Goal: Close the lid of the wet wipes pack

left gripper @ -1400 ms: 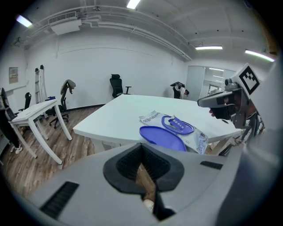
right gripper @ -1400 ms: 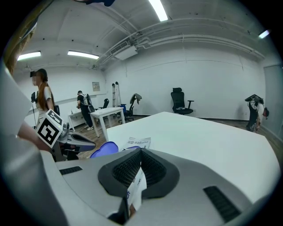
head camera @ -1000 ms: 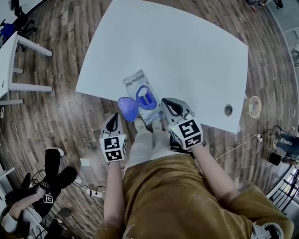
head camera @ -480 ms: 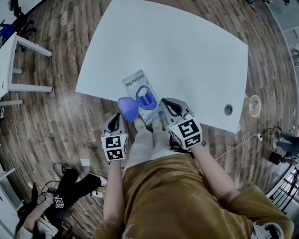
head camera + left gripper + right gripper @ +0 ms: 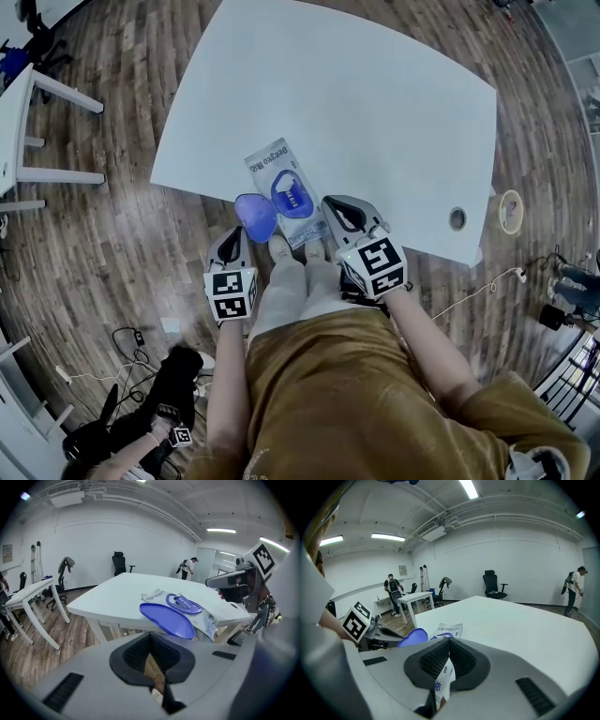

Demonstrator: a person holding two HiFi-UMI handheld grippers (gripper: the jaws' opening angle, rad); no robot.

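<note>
The wet wipes pack (image 5: 281,167) lies at the near edge of the white table (image 5: 375,103), its near end past the edge. Its blue lid (image 5: 254,217) stands open, swung out to the left over the floor. My left gripper (image 5: 230,246) is shut and empty, just below the lid and apart from it. In the left gripper view the lid (image 5: 166,619) and pack (image 5: 208,620) lie ahead of it. My right gripper (image 5: 339,212) is at the pack's near right corner. In the right gripper view a printed white edge of the pack (image 5: 442,682) sits pinched between the jaws.
A cable hole (image 5: 457,219) is in the table's near right corner. A second white table (image 5: 17,112) stands at far left. A person crouches on the wooden floor at lower left (image 5: 141,427) among cables. A round object (image 5: 511,213) lies on the floor at right.
Both grippers and the pack have barely shifted. The person on the floor at lower left has moved down and to the right.
</note>
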